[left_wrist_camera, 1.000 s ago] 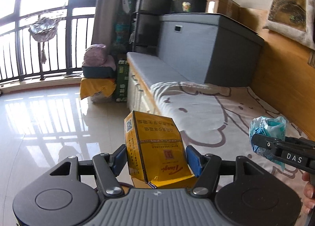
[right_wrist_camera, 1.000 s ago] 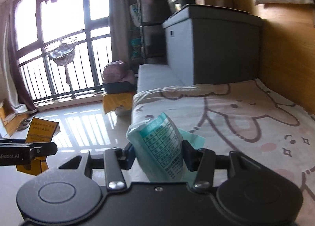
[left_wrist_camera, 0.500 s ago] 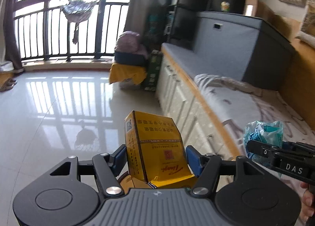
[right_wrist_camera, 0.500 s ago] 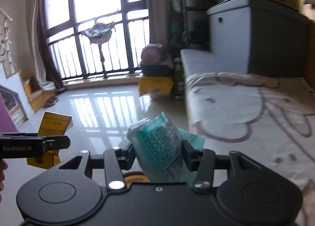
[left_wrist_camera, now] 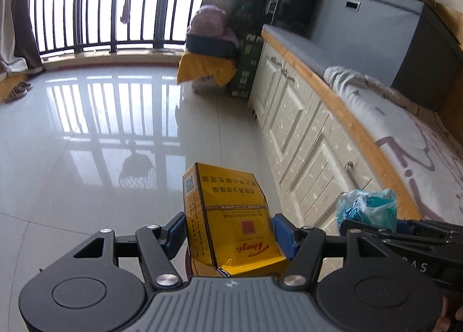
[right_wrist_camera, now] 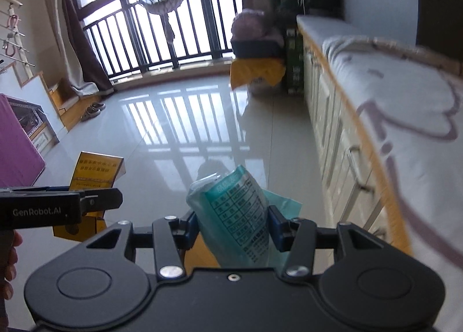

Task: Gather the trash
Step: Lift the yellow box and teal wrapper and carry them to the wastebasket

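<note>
My left gripper (left_wrist_camera: 230,235) is shut on a yellow cardboard carton (left_wrist_camera: 231,216) with red print, held upright above the tiled floor. My right gripper (right_wrist_camera: 231,227) is shut on a crumpled teal plastic wrapper (right_wrist_camera: 237,216). In the left wrist view the wrapper (left_wrist_camera: 367,210) and the right gripper (left_wrist_camera: 405,233) show at the lower right. In the right wrist view the carton (right_wrist_camera: 97,171) and the left gripper (right_wrist_camera: 95,201) show at the lower left.
A glossy tiled floor (left_wrist_camera: 101,129) spreads ahead. A bench with white drawers (left_wrist_camera: 303,135) and a cartoon-print sheet (right_wrist_camera: 405,129) runs along the right. A yellow-draped pile (left_wrist_camera: 207,71) stands by the balcony railing (left_wrist_camera: 101,22). A purple cabinet (right_wrist_camera: 14,144) stands left.
Both grippers have swung left and away from the bed, out over the floor and tilted downward. Each still holds its item.
</note>
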Tool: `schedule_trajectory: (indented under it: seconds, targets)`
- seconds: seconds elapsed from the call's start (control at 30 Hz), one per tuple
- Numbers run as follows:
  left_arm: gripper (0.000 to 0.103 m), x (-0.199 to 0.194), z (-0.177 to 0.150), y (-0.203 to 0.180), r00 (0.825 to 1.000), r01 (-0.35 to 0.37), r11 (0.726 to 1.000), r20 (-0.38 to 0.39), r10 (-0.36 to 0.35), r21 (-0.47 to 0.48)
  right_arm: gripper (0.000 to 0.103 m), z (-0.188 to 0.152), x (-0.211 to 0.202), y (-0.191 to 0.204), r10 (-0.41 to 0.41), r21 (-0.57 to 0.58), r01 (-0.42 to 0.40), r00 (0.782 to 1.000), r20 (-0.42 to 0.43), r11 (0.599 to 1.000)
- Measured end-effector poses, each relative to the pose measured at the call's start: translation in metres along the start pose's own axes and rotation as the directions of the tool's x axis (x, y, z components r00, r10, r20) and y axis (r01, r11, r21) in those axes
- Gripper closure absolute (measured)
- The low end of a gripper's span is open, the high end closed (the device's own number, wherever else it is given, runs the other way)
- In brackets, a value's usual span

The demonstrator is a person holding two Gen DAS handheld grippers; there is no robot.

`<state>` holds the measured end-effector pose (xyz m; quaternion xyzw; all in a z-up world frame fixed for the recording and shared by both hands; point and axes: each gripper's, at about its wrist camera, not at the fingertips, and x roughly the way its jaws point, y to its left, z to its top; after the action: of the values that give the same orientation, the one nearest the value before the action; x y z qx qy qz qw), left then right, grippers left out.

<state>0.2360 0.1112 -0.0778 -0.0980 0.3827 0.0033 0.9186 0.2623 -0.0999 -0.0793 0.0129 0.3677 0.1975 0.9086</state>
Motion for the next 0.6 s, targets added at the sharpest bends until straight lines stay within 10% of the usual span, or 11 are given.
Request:
schedule_trajectory:
  seconds: [0.6]
  targets:
    - [0.039,0.155,-0.017,0.014,0.968,0.07,0.995,-0.247,-0.05,0.072,0.053,-0.042,0.132,-0.03,0.153,0.151,-0.111,0.942,-0.298,0.982]
